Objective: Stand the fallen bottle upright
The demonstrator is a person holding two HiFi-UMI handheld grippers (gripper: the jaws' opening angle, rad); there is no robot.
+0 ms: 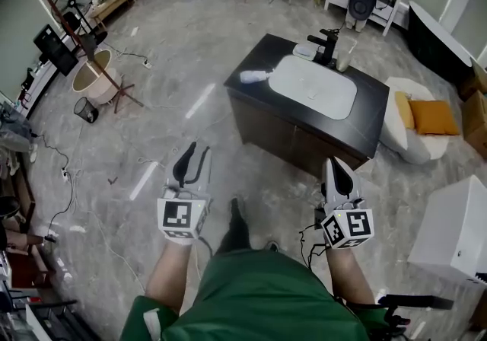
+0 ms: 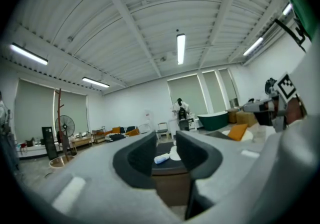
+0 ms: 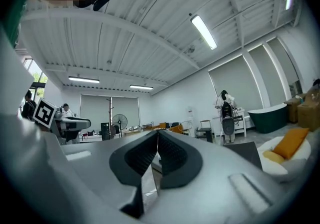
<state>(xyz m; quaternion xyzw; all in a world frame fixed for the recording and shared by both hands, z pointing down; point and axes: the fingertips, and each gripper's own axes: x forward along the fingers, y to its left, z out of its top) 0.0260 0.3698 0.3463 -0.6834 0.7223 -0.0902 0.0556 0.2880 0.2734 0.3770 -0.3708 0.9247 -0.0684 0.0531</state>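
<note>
Near the lower left of the head view, the left gripper (image 1: 195,157) is held out level over the floor. Its jaws are partly apart and nothing is between them. Up and to the right, near the middle of the frame, is a dark counter (image 1: 262,54). The bottle (image 1: 255,77) lies on its side at the left end of that counter, just beside the white sink (image 1: 312,88). It is well apart from both grippers, so no one has touched it yet. In the left gripper view the bottle shows far off through the gap between the jaws. It is small, white and round. It is probably plastic and light, and it may be a bit squashy. Its side looks smooth, so it could slip or roll toward the sink if it is pushed. A good place to hold it would be around the middle of its body, with a soft squeeze. It is too small here to tell which end has the cap. At the lower right of the frame, the right gripper (image 1: 333,164) also points level, with its jaws pressed together on nothing.
</note>
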